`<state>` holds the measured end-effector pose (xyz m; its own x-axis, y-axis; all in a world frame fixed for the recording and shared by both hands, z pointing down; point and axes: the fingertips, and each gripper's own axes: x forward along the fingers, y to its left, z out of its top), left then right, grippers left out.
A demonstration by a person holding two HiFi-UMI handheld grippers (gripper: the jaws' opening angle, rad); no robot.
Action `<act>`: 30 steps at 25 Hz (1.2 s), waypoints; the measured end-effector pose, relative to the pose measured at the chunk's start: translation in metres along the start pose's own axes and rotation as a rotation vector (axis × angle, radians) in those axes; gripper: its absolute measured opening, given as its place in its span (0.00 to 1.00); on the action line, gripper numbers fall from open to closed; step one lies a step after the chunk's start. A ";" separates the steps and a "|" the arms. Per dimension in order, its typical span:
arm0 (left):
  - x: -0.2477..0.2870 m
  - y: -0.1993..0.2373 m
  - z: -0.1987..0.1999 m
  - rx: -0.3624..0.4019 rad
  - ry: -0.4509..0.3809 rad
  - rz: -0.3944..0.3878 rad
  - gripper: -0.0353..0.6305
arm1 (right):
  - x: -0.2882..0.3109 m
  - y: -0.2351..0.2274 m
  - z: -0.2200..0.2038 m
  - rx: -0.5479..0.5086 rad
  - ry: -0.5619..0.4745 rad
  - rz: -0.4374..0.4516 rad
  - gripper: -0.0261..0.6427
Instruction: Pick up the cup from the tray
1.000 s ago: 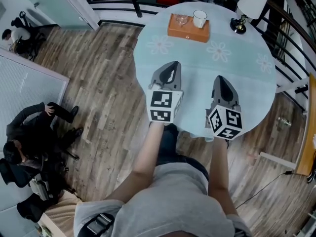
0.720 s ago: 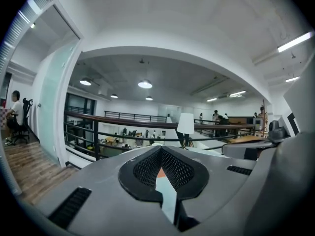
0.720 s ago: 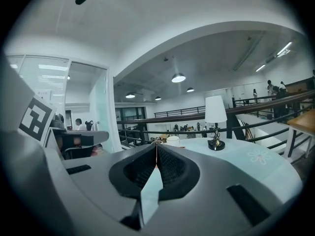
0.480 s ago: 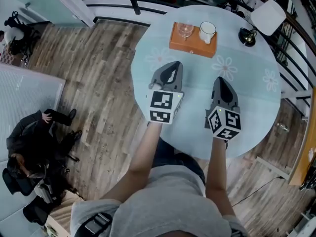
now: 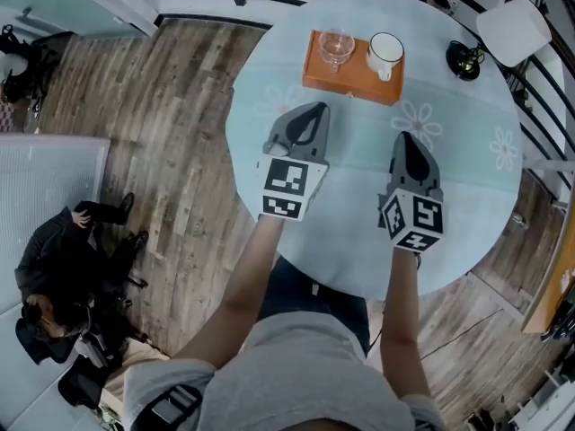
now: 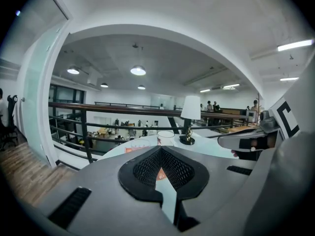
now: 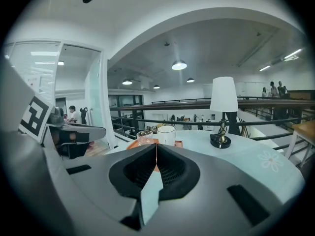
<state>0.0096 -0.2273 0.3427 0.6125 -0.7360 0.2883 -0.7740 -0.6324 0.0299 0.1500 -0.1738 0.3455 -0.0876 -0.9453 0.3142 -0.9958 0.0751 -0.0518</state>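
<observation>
Orange tray (image 5: 352, 83) at twelve o'clock has drawn nearer — its white cup (image 5: 385, 54) is still unreached; left gripper (image 5: 310, 115) and right gripper (image 5: 404, 144) approach with jaws pressed together, empty.

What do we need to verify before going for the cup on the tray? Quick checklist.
1. Cup upright on the tray: ok, at its right end.
2. Right tool open for a grasp: not ok, jaws shut, nothing between them.
3. Left tool out of the way: ok, shut and empty, short of the tray.
4. Path from right tool to cup: ok, only bare table between them.
5. Glass clear of the cup: ok, they stand apart, but it is the near neighbour on the same tray.
6. Which way the cup's handle faces: cannot tell.
</observation>
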 end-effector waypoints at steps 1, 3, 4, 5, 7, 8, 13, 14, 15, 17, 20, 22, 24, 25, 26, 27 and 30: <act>0.005 0.001 -0.002 0.004 0.005 -0.001 0.06 | 0.003 -0.003 -0.001 -0.002 0.003 -0.002 0.05; 0.015 0.001 -0.005 0.011 0.011 0.000 0.06 | 0.010 -0.009 -0.003 0.000 0.007 -0.003 0.05; 0.019 0.000 -0.006 0.013 0.014 0.000 0.06 | 0.014 -0.011 -0.003 0.001 0.008 -0.002 0.05; 0.022 0.000 -0.007 0.014 0.017 -0.001 0.06 | 0.019 -0.012 -0.003 0.000 0.009 -0.001 0.05; 0.028 -0.001 -0.010 0.014 0.027 -0.002 0.06 | 0.031 -0.014 -0.003 -0.013 0.014 -0.002 0.05; 0.031 0.000 -0.012 0.012 0.033 0.001 0.06 | 0.038 -0.015 -0.003 -0.022 0.020 -0.003 0.05; 0.045 0.008 -0.020 0.026 0.048 0.019 0.06 | 0.077 -0.022 -0.006 -0.036 0.045 -0.013 0.05; 0.049 0.011 -0.020 0.037 0.049 0.020 0.06 | 0.085 -0.024 -0.006 -0.034 0.050 -0.013 0.05; 0.053 0.014 -0.020 0.049 0.051 0.025 0.06 | 0.092 -0.026 -0.007 -0.032 0.058 -0.008 0.05; 0.059 0.019 -0.019 0.077 0.059 0.032 0.06 | 0.106 -0.027 -0.012 -0.039 0.079 0.004 0.06; 0.070 0.026 -0.017 0.108 0.064 0.019 0.06 | 0.124 -0.027 -0.019 -0.073 0.112 0.016 0.09; 0.078 0.031 -0.013 0.124 0.060 0.004 0.06 | 0.135 -0.027 -0.024 -0.065 0.133 0.029 0.21; 0.085 0.035 -0.009 0.138 0.057 -0.011 0.08 | 0.145 -0.027 -0.029 -0.047 0.148 0.036 0.21; 0.088 0.036 -0.008 0.146 0.059 -0.021 0.12 | 0.149 -0.027 -0.031 -0.048 0.153 0.035 0.21; 0.091 0.037 -0.007 0.155 0.065 -0.035 0.16 | 0.153 -0.026 -0.032 -0.055 0.157 0.033 0.21; 0.095 0.037 -0.006 0.165 0.074 -0.051 0.19 | 0.157 -0.026 -0.032 -0.064 0.161 0.031 0.21; 0.107 0.035 -0.002 0.214 0.100 -0.097 0.25 | 0.167 -0.026 -0.032 -0.091 0.173 0.023 0.21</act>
<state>0.0479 -0.3274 0.3761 0.6554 -0.6483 0.3876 -0.6542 -0.7437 -0.1377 0.1604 -0.3232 0.4298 -0.1055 -0.8749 0.4727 -0.9910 0.1320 0.0231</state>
